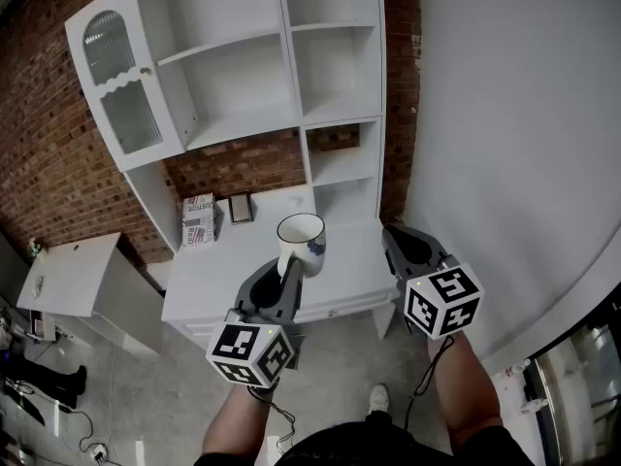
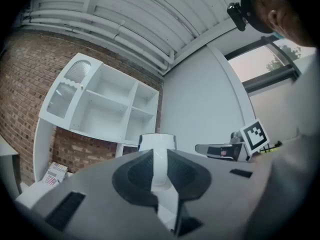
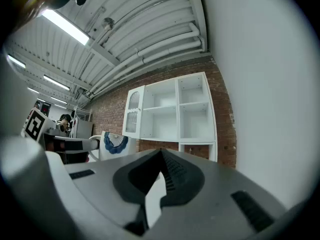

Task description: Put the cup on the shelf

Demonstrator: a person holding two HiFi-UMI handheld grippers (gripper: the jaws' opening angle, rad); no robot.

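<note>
head view, with both gripper views. the left gripper [image 1: 288,268] is pinched on the handle [image 2: 160,170] of the cup [image 1: 301,233], its jaws closed on the white strap of the handle and not on the cup's body. the right gripper [image 1: 393,233], at right of centre, has its jaws pressed together at the tips with nothing between them.

position: the cup is held upright in the air at the centre of the frame. it is in front of the white shelf unit [image 1: 254,124] that fills the upper middle, and over the white surface [image 1: 233,282] below it. it rests on nothing, so placement is judged not yet done. a printed box [image 1: 198,219] stands on the surface at left of the cup.

risks, as judgement: the hold is on the handle alone, so the body hangs off to one side and may swing or sag about the jaws when carried forward. a sagging rim could strike a shelf board or upright. a release with the base partly over a board's front edge could tip the cup off.

appearance: a white, glossy mug with a wide open mouth. a blue fan-like motif marks its side, clearest at lower left in the right gripper view. it looks rigid and probably ceramic, and nothing can be seen inside it.
</note>
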